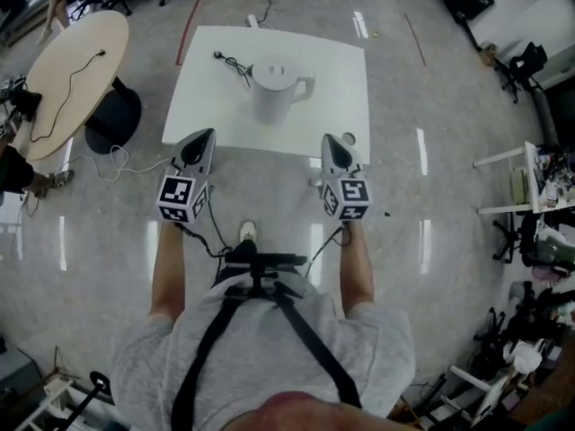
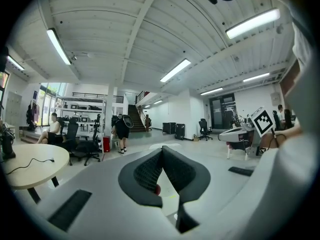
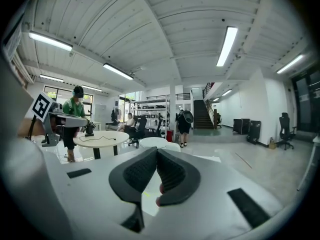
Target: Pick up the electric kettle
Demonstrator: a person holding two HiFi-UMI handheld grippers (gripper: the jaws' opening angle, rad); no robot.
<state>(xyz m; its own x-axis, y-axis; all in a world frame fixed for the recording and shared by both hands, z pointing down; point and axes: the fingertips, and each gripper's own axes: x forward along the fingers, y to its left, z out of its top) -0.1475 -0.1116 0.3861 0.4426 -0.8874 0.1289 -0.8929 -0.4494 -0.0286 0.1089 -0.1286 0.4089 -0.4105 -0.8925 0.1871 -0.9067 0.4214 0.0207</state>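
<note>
Both clenched and empty: left gripper (image 1: 199, 140) and right gripper (image 1: 334, 144) at the table's (image 1: 208, 110) near edge. The electric kettle (image 1: 273, 88) stands centrally, nearer the far edge. Risk: jaws left unopened would likely shove it over, and the cable (image 1: 233, 62) beside it could snag.

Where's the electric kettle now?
Head view: the electric kettle stands around the middle of the white table, beyond the left gripper and right gripper, black cable at its left.

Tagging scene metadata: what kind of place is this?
Likely an open-plan lab or office hall, not a home: strip lights overhead, office chairs and shelving on a polished floor, and a staircase at the back.
</note>
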